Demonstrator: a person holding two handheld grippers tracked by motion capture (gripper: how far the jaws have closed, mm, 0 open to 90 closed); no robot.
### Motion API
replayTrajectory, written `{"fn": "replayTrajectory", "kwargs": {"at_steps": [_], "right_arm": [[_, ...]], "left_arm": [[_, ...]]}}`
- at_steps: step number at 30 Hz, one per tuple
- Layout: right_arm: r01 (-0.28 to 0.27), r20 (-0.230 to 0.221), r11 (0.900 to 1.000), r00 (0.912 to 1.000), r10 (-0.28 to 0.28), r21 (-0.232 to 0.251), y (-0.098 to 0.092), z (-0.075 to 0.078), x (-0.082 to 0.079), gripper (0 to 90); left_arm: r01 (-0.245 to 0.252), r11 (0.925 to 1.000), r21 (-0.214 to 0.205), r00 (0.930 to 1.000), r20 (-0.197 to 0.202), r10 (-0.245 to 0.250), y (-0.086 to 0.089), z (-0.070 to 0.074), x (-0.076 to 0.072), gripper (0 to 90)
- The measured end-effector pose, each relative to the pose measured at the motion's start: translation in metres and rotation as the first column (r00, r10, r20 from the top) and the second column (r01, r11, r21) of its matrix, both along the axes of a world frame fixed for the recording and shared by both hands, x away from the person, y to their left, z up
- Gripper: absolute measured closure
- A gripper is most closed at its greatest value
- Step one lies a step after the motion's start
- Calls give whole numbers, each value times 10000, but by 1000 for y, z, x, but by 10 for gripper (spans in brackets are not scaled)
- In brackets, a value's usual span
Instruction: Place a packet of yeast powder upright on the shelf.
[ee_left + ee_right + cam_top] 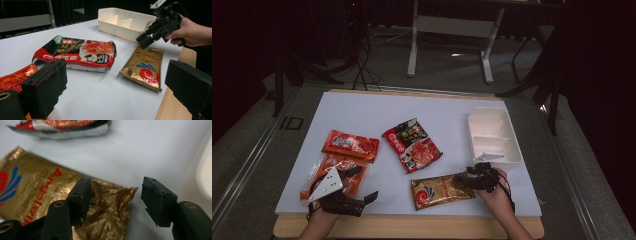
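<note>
Gold foil lies right under my right gripper [113,195]: the crinkled end of the gold pouch [441,190] sits between its jaws, one jaw over the foil, the other beyond the pouch's edge above bare table [362,112]. The jaws stand apart, clamping nothing, though I cannot tell whether the inner one touches the foil. In the left gripper view that gripper [145,41] tips down onto the pouch's [145,66] far end, my hand [190,32] behind it. The rest of the pouch, with its red and blue swirl, stretches away to the left of the right gripper across the white table.

Beyond the right gripper's tips, just past the pouch, lies the red and black packet [62,127], flat on the table. To the gripper's right, close by, stands the white tray [494,137] with dividers inside.

My left gripper [344,200] rests at the table's near edge, jaws wide and empty. Beside its left jaw, an orange packet [332,175] lies partly beneath the gripper. Just beyond that lies another red packet [350,145]. The pouch is well off to the left gripper's right.
</note>
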State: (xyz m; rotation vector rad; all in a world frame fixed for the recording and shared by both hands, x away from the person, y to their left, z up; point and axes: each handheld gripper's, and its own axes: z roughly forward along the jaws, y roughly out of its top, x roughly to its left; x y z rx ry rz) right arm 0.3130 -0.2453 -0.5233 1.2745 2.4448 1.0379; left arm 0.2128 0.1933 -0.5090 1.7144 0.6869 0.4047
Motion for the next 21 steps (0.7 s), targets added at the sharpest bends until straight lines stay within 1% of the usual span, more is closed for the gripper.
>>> {"fn": "replayTrajectory", "kwargs": {"at_steps": [1, 2, 5, 6, 8, 11, 13, 14, 15, 16, 19, 20, 21], "right_arm": [[0, 0, 10000, 10000, 0, 0, 0, 0, 0, 406], [-24, -138, 10000, 9999, 24, -64, 2, -3, 0, 411], [-71, -181, 9998, 9998, 68, -165, 4, -6, 0, 414], [-84, -260, 9997, 9996, 78, -227, 5, -7, -1, 447], [-77, -249, 9995, 9997, 70, -294, 6, -7, -1, 454], [-26, -409, 9994, 9992, 11, -357, 9, -8, -1, 531], [25, -499, 9993, 9987, -44, -381, 9, -8, -1, 550], [112, -528, 9992, 9985, -132, -374, 9, -8, -1, 597], [134, -441, 9985, 9989, -158, -538, 9, -8, -1, 681], [55, -299, 9964, 9995, -81, -843, 10, -9, -1, 707], [43, -219, 9939, 9997, -67, -1099, 10, -8, -1, 791], [8, -211, 9936, 9998, -32, -1130, 10, -8, -1, 827], [-149, -331, 9945, 9994, 115, -1032, 10, -8, -1, 877]], "left_arm": [[-8, 10000, 8, 10000, -5, 8, 0, 0, 0, 42], [-1, 10000, 4, 10000, 7, 1, 0, 0, 0, 42], [1, 10000, 3, 10000, 2, -1, 0, 0, 0, 42], [-5, 10000, 38, 10000, -2, 5, 0, 0, 0, 42], [0, 10000, 41, 10000, -13, 0, 0, 0, 0, 42], [9, 10000, 53, 10000, -36, -9, -1, 0, 0, 42], [18, 10000, 64, 10000, -39, -18, -1, 0, 0, 42], [16, 10000, 75, 10000, -37, -15, -1, 0, 0, 42], [8, 10000, 63, 10000, -46, -8, -1, 0, 0, 42], [7, 10000, 47, 10000, -54, -6, -1, -1, 0, 42], [10, 10000, 71, 10000, -45, -10, -1, -1, 0, 42], [11, 10000, 76, 10000, -44, -10, -1, 0, 0, 42], [12, 10000, 76, 10000, -49, -12, -1, 0, 0, 42]]}}
